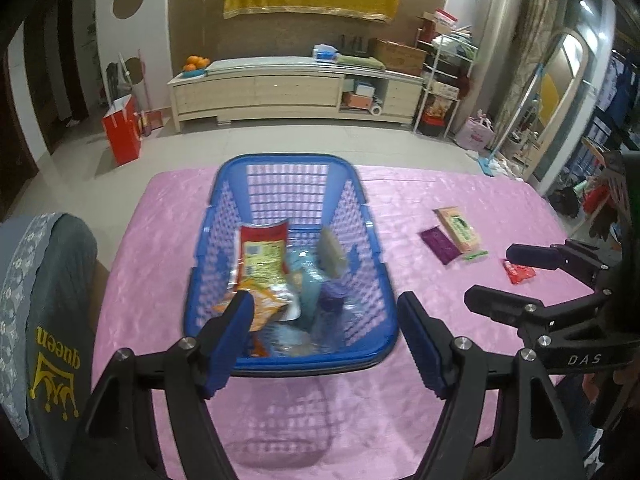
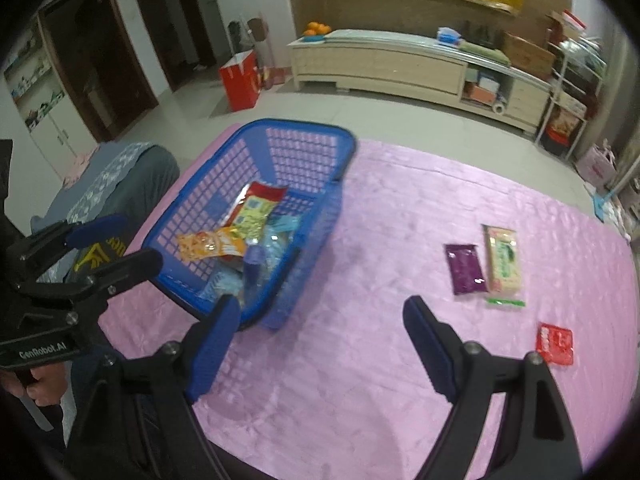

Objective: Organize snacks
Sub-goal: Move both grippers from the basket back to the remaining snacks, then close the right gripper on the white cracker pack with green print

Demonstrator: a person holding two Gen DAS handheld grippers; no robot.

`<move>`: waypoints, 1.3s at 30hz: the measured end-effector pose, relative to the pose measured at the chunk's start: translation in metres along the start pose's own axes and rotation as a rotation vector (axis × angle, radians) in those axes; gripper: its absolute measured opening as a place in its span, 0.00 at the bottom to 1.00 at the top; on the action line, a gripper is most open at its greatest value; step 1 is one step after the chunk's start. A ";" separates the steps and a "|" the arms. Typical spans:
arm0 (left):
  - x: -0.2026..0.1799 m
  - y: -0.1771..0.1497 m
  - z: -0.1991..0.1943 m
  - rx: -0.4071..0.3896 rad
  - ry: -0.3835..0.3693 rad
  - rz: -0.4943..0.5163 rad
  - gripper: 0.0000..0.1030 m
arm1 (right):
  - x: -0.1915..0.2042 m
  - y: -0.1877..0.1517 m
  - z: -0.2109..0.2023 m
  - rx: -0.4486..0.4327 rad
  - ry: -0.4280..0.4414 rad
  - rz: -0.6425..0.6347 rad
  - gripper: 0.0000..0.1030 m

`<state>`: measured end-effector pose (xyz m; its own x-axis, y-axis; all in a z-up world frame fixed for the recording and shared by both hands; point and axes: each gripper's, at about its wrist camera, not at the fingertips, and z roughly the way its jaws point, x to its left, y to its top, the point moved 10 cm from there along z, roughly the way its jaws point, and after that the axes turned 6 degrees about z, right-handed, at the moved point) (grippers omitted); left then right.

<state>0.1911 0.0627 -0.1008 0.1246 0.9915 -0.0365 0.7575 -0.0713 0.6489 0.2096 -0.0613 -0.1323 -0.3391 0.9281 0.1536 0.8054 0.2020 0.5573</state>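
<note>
A blue basket stands on the pink tablecloth. It holds a red-and-yellow packet, an orange packet, pale blue packets and a purple item. To its right on the cloth lie a purple packet, a tan-and-green pack, a thin green stick and a red packet. My left gripper hangs open over the basket's near rim, holding nothing. My right gripper is open and holds nothing, over bare cloth between the basket and the loose packets.
A chair with a grey "queen" cover stands against the table's left side. Beyond the table are tiled floor, a red paper bag and a long low cabinet. A person's hand grips the left tool.
</note>
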 end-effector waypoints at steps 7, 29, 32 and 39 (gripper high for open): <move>-0.047 0.012 0.010 0.006 -0.021 0.058 0.75 | -0.037 -0.005 -0.019 -0.029 -0.006 0.053 0.84; -0.169 0.031 0.095 0.122 -0.089 0.199 0.78 | -0.176 -0.017 -0.019 -0.017 -0.079 0.192 0.84; -0.170 0.030 0.110 0.143 -0.085 0.179 0.78 | -0.188 -0.019 -0.008 -0.003 -0.084 0.199 0.84; -0.166 0.030 0.150 0.189 -0.063 0.124 0.78 | -0.212 -0.015 0.027 0.017 -0.081 0.224 0.84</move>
<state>0.2896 -0.1204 -0.1891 0.2592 0.9657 -0.0166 0.8397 -0.2168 0.4978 0.2824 -0.2530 -0.1957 -0.1117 0.9724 0.2050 0.8644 -0.0067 0.5028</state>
